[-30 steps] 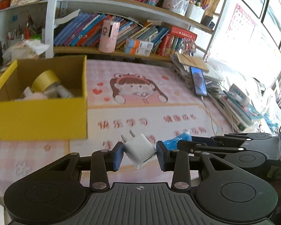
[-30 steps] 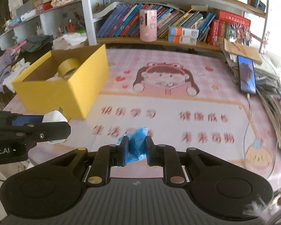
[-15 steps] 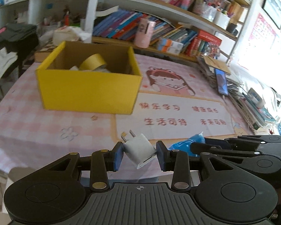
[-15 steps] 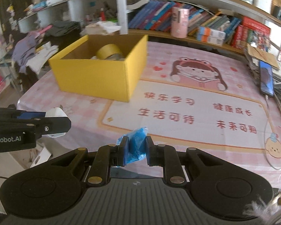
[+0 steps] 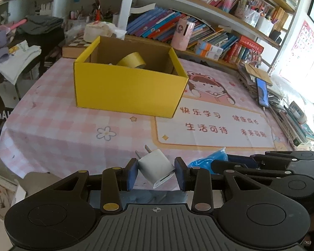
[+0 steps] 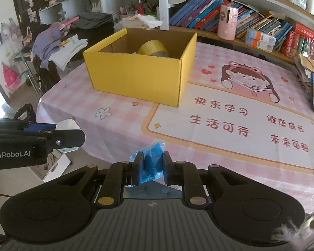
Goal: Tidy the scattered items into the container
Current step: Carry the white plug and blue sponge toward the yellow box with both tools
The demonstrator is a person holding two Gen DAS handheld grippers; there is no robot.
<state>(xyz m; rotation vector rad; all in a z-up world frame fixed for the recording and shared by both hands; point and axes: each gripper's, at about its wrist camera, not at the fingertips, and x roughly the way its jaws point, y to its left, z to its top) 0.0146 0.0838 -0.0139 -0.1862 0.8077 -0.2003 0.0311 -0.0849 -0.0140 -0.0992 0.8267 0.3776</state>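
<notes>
A yellow cardboard box stands open-topped on a pink checked tablecloth, a roll of tan tape already inside. Both grippers hang short of the box's near wall, over the table's near edge. The left gripper pinches a white plug adapter, prongs tilted up toward the box. Just beside it, the right gripper is pressed together on a crumpled blue packet. The box lies ahead and slightly left of both grippers; the left one looks a little nearer.
</notes>
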